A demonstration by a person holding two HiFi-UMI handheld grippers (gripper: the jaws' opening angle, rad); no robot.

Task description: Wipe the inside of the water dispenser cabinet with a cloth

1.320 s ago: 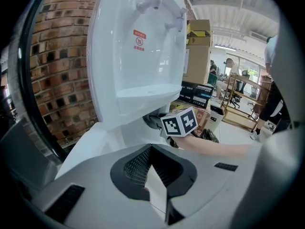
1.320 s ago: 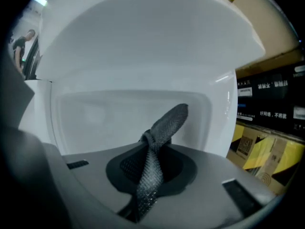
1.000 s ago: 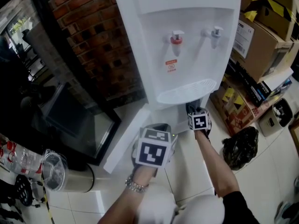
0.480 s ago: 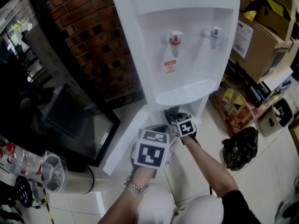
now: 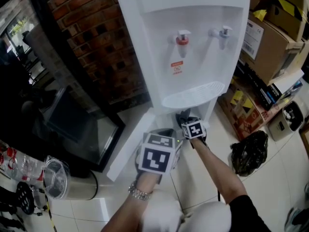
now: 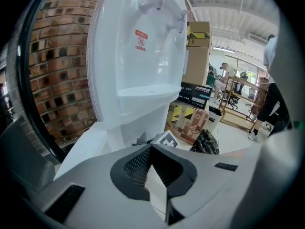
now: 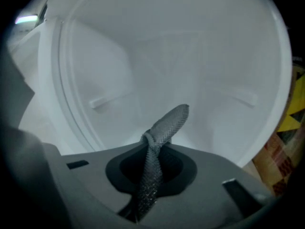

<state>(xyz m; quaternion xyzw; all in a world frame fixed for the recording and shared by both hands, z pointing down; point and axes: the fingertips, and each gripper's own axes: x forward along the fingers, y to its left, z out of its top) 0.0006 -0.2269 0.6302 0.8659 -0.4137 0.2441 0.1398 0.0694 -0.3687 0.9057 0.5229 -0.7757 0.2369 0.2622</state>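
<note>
The right gripper (image 7: 151, 152) is clamped on a grey woven cloth (image 7: 167, 122), which sticks up and forward out of its jaws (a twisted tail of it runs back between them). Just ahead of it gapes the white inside of the cabinet (image 7: 167, 56), under the tall white water dispenser (image 5: 193, 42). The left gripper (image 6: 155, 178), lower and leftward, pinches the edge of the white cabinet door (image 5: 126, 146).

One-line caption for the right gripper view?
Right gripper, shut on a grey cloth, facing the white inside of the dispenser cabinet.
</note>
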